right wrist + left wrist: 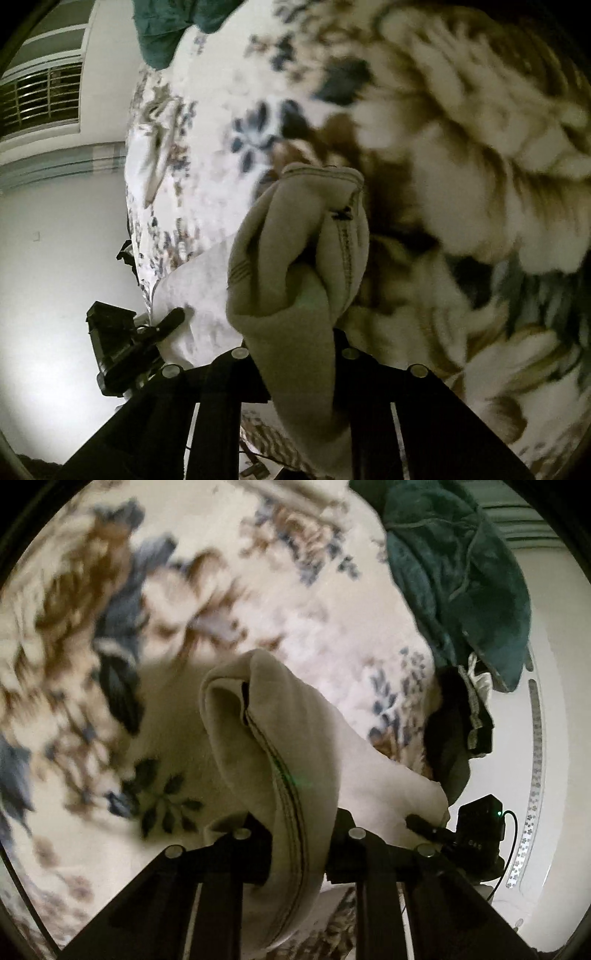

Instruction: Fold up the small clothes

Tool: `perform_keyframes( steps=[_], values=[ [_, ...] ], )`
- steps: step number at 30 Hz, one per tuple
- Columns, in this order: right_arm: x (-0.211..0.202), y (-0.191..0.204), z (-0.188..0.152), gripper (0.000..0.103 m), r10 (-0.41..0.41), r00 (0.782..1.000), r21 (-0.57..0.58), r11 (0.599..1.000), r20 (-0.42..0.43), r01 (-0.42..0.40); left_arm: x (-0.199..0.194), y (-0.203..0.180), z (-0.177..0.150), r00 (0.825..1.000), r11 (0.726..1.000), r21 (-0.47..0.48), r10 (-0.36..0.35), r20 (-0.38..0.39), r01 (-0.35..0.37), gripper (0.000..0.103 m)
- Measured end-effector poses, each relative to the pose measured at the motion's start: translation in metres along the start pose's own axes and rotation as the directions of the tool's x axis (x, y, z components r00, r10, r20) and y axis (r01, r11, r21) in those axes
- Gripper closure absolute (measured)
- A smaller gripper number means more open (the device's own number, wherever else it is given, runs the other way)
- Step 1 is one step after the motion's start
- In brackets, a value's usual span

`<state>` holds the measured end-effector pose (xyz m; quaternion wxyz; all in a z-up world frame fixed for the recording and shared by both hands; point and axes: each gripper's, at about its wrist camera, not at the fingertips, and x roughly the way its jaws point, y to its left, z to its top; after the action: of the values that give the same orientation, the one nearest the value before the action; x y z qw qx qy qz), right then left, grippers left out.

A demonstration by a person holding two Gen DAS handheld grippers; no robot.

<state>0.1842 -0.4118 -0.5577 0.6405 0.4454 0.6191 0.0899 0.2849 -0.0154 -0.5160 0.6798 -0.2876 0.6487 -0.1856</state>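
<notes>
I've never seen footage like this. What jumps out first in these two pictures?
A cream garment fills the middle of both views, bunched and pinched between the black fingers of the left gripper and the right gripper. Behind it spreads a floral bedspread in blue and brown, blurred. At the upper right of the left view, a dark teal garment lies heaped at the bed's edge.

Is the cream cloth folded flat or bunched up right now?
Bunched up, not flat. The cream cloth is pinched in the left gripper and the right gripper, its stitched hem curling over in loose rolls above the floral bedspread.
</notes>
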Motion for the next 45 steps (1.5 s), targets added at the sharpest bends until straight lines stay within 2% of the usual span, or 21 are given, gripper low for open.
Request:
perform_keyframes(
  steps=[3,8,11,15,18,22,26,28,30,32,33,34,35,36,38,39,40,41,42,43,45],
  values=[
    [-0.007,0.039,0.01,0.087,0.001,1.0,-0.043,0.999,0.009,-0.001,-0.024,-0.009,0.019,0.999,1.0,0.02,-0.014,0.032,0.013,0.088],
    [-0.001,0.117,0.049,0.087,0.03,0.999,-0.107,0.994,0.037,-0.026,-0.071,-0.019,0.084,0.994,0.999,0.05,-0.025,0.11,0.02,0.088],
    [0.013,0.176,0.087,0.087,0.053,0.997,-0.155,0.987,0.065,-0.042,-0.099,-0.02,0.14,0.986,0.997,0.071,-0.026,0.164,0.015,0.088],
    [0.047,0.257,0.148,0.087,0.079,0.992,-0.215,0.975,0.093,-0.057,-0.13,-0.015,0.233,0.973,0.996,0.093,-0.005,0.232,-0.017,0.088],
    [0.087,0.318,0.203,0.087,0.092,0.99,-0.249,0.967,0.11,-0.063,-0.142,-0.006,0.292,0.964,0.993,0.11,0.018,0.264,-0.048,0.088],
    [0.145,0.379,0.268,0.087,0.079,0.989,-0.279,0.96,0.128,-0.04,-0.142,0.024,0.372,0.958,0.99,0.104,0.064,0.28,-0.096,0.087],
    [0.194,0.403,0.311,0.087,0.017,0.992,-0.276,0.961,0.125,0.019,-0.122,0.065,0.43,0.962,0.985,0.079,0.131,0.239,-0.153,0.086],
    [0.216,0.409,0.326,0.087,-0.04,0.991,-0.277,0.958,0.124,0.074,-0.113,0.074,0.444,0.962,0.98,0.079,0.164,0.218,-0.185,0.084],
    [0.228,0.411,0.332,0.086,-0.084,0.988,-0.272,0.955,0.128,0.116,-0.111,0.079,0.449,0.964,0.981,0.073,0.162,0.21,-0.18,0.082],
    [0.234,0.413,0.336,0.082,-0.136,0.981,-0.258,0.952,0.136,0.167,-0.112,0.081,0.449,0.962,0.979,0.068,0.174,0.212,-0.192,0.063],
    [0.235,0.413,0.336,0.078,-0.17,0.974,-0.26,0.944,0.149,0.205,-0.113,0.08,0.448,0.955,0.974,0.065,0.196,0.224,-0.216,0.058],
    [0.234,0.415,0.336,0.07,-0.206,0.964,-0.265,0.933,0.166,0.245,-0.115,0.079,0.448,0.95,0.97,0.064,0.214,0.229,-0.234,0.041],
    [0.234,0.418,0.336,0.066,-0.245,0.952,-0.27,0.919,0.182,0.288,-0.115,0.079,0.448,0.944,0.964,0.062,0.238,0.229,-0.258,0.022],
    [0.232,0.418,0.333,0.058,-0.29,0.937,-0.273,0.901,0.196,0.336,-0.116,0.077,0.447,0.933,0.954,0.064,0.27,0.237,-0.293,0.017],
    [0.228,0.42,0.327,0.051,-0.359,0.903,-0.285,0.863,0.234,0.417,-0.119,0.071,0.445,0.911,0.935,0.081,0.313,0.268,-0.345,0.01],
    [0.228,0.422,0.322,0.043,-0.389,0.885,-0.297,0.84,0.254,0.454,-0.118,0.068,0.446,0.897,0.922,0.087,0.34,0.283,-0.377,0.008],
    [0.23,0.427,0.317,0.029,-0.446,0.848,-0.311,0.794,0.286,0.522,-0.118,0.066,0.445,0.886,0.913,0.09,0.358,0.293,-0.399,0.007],
    [0.23,0.429,0.313,0.022,-0.474,0.825,-0.319,0.765,0.308,0.559,-0.117,0.064,0.444,0.876,0.903,0.096,0.373,0.304,-0.418,0.007],
    [0.228,0.431,0.306,0.01,-0.488,0.811,-0.326,0.748,0.322,0.579,-0.116,0.06,0.441,0.864,0.893,0.102,0.389,0.321,-0.439,0.006],
    [0.23,0.432,0.301,0.004,-0.51,0.791,-0.332,0.722,0.338,0.607,-0.115,0.057,0.438,0.854,0.883,0.103,0.403,0.33,-0.457,0.006],
    [0.23,0.432,0.289,0.003,-0.548,0.749,-0.32,0.682,0.372,0.658,-0.11,0.053,0.431,0.834,0.862,0.111,0.434,0.341,-0.494,0.005]
  ],
)
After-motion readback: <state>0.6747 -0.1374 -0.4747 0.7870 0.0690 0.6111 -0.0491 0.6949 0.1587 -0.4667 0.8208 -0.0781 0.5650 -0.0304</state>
